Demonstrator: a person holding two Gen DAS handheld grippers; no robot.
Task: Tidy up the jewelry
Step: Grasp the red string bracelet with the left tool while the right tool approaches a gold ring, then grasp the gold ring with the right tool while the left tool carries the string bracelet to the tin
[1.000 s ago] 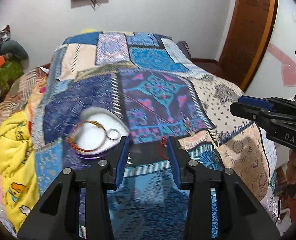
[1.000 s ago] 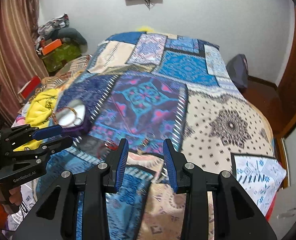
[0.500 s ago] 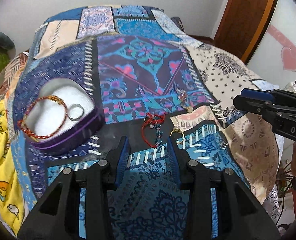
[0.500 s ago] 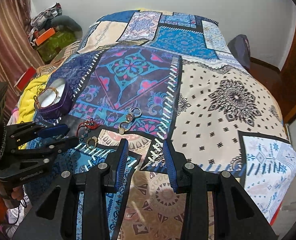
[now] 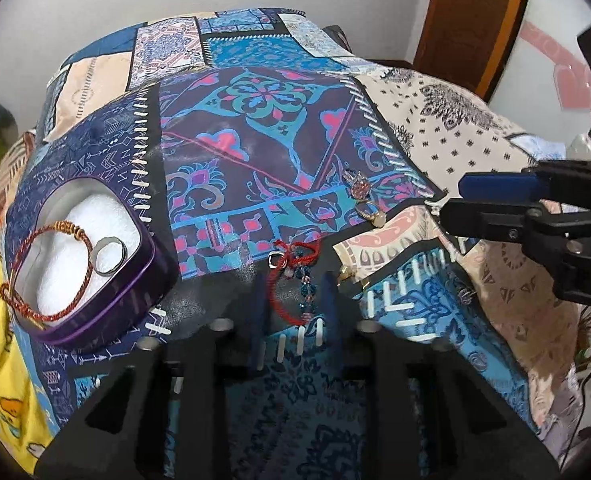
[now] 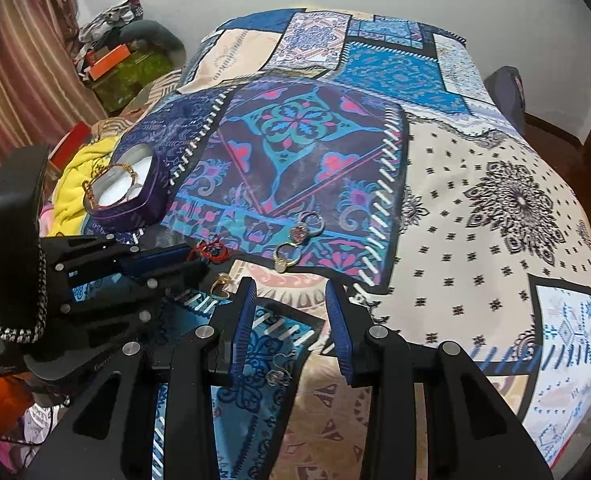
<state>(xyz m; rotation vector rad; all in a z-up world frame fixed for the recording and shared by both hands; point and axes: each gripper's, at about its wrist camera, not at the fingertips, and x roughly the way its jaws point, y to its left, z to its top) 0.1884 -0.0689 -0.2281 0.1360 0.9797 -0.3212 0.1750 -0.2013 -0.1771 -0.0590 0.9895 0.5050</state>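
Since the earlier frame the left gripper has dropped toward the bed, and its jaws have just been closing around the red cord bracelet, which lies between them on the quilt; whether the pads already pinch it I cannot tell through the blur. I judge the step to be picking up this bracelet for the purple tin, where a braided bangle and a silver ring already lie. Next comes a firm pinch, then a lift leftward. The right gripper hovers partly open, empty. Nearby lie a gold ring, a pink-stone ring and a small gold piece; nothing blocks the way.
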